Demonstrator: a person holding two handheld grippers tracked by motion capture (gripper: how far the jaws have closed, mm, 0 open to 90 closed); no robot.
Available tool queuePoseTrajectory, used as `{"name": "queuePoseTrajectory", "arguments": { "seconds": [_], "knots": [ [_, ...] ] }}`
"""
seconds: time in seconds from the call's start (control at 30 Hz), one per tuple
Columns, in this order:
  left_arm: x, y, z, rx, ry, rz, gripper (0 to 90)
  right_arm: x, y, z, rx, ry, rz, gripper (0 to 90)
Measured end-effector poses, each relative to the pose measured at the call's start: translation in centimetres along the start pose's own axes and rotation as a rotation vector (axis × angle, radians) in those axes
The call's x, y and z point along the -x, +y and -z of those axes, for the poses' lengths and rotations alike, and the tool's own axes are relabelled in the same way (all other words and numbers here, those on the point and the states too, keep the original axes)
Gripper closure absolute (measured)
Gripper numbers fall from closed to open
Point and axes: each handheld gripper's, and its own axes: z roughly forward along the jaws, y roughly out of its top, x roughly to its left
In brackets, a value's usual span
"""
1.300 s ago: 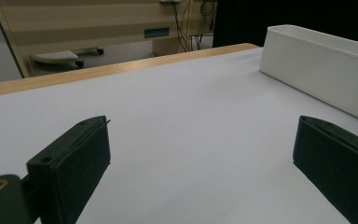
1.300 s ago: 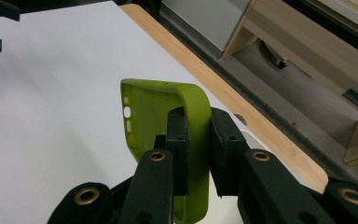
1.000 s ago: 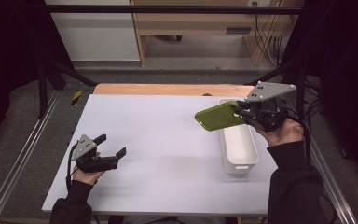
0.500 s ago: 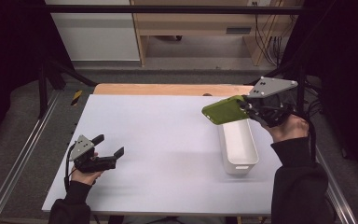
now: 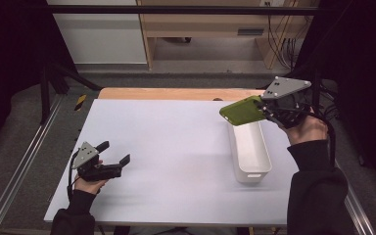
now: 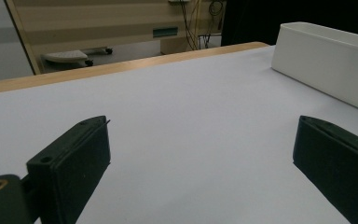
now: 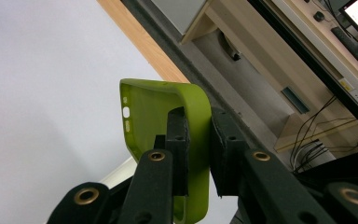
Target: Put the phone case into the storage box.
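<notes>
A green phone case point(image 5: 242, 110) hangs in the air above the far end of a long white bin point(image 5: 248, 150) at the right of the table. My right gripper point(image 5: 267, 108) is shut on one edge of the phone case point(image 7: 172, 116), with a pad on each side of its wall. Near the table's front left my left gripper point(image 5: 115, 152) rests low on the white tabletop, open, with nothing between its jaws. In the left gripper view the white bin point(image 6: 328, 60) stands off to the right of the open left gripper point(image 6: 200, 156).
The white tabletop point(image 5: 171, 142) has a wooden strip point(image 5: 176, 93) along its far edge. Metal rails run along both sides of the table. A wooden desk point(image 5: 210, 24) with cables stands beyond the far edge.
My right gripper has carried the green case a little up and toward the far right, over the bin's far end. The left gripper has stayed where it was.
</notes>
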Motion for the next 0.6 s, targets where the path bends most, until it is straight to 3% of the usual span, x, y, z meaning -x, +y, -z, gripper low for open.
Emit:
{"name": "queuePoseTrajectory", "arguments": {
  "seconds": [0.17, 0.6],
  "knots": [
    [0.0, 0.0, 0.0, 0.0, -0.001, -0.001, 3.5, 0.3, -0.2, -0.4, -0.01, -0.014, 0.03, 78.9],
    [0.0, 0.0, -0.1, -0.003, -0.004, -0.003, 3.5, 1.2, -0.9, -1.1, -0.028, -0.039, 0.036, 78.9]
  ]
}}
